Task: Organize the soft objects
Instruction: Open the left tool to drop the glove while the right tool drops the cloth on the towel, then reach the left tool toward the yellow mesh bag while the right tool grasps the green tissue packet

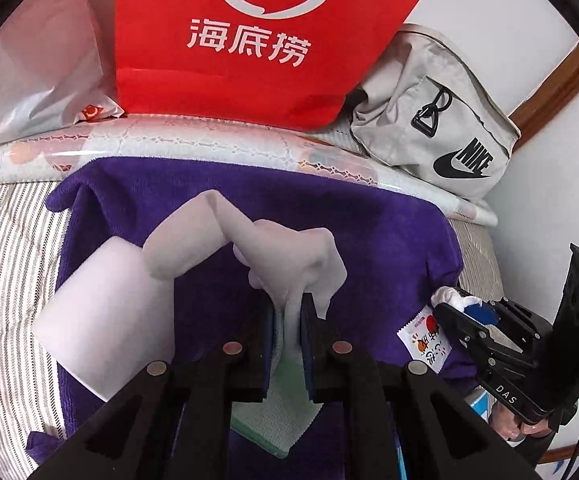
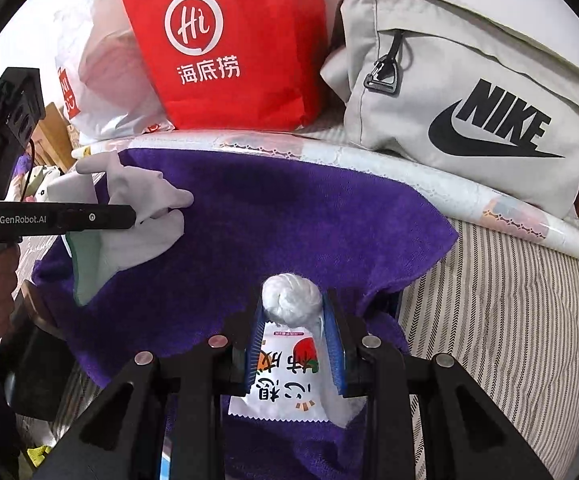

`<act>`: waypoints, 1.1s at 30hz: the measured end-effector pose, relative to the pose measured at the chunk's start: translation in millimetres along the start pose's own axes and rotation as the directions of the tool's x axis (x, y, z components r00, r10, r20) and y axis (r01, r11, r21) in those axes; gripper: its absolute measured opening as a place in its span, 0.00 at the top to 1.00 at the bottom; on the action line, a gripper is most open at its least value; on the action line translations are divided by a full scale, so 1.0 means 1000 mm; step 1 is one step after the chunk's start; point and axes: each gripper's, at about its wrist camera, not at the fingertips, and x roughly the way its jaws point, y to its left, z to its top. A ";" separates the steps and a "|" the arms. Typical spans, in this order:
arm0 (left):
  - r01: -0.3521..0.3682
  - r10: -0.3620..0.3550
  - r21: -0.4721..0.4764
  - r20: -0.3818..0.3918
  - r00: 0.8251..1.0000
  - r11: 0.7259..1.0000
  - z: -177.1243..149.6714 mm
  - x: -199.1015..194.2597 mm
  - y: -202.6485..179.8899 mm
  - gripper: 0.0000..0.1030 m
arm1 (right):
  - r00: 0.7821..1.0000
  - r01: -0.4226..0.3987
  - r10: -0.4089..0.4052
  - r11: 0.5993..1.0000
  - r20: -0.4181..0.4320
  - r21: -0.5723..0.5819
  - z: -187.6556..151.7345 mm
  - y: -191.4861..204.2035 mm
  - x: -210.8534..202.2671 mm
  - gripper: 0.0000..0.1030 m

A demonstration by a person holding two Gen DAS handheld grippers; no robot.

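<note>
A purple towel (image 1: 329, 216) lies spread on a striped bed; it also shows in the right wrist view (image 2: 289, 216). My left gripper (image 1: 288, 320) is shut on a white glove with a green cuff (image 1: 289, 256), held over the towel; the glove also shows in the right wrist view (image 2: 145, 200). A white foam block (image 1: 105, 312) lies on the towel to its left. My right gripper (image 2: 291, 312) is shut on a white knotted plastic packet with a printed wrapper (image 2: 285, 356), over the towel's near right edge. The right gripper also shows in the left wrist view (image 1: 461, 308).
A red paper bag (image 2: 229, 40), a white plastic bag (image 2: 101, 76) and a grey Nike bag (image 2: 469, 92) stand along the wall behind the towel. A patterned plastic roll (image 2: 409, 168) lies in front of them. Striped bedding (image 2: 509, 320) lies to the right.
</note>
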 end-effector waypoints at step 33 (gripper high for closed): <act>-0.054 0.045 0.047 0.171 0.984 0.997 -0.144 -0.159 0.007 0.56 | 0.993 -0.054 0.055 0.998 0.101 -0.017 -0.108 0.088 -0.165 0.46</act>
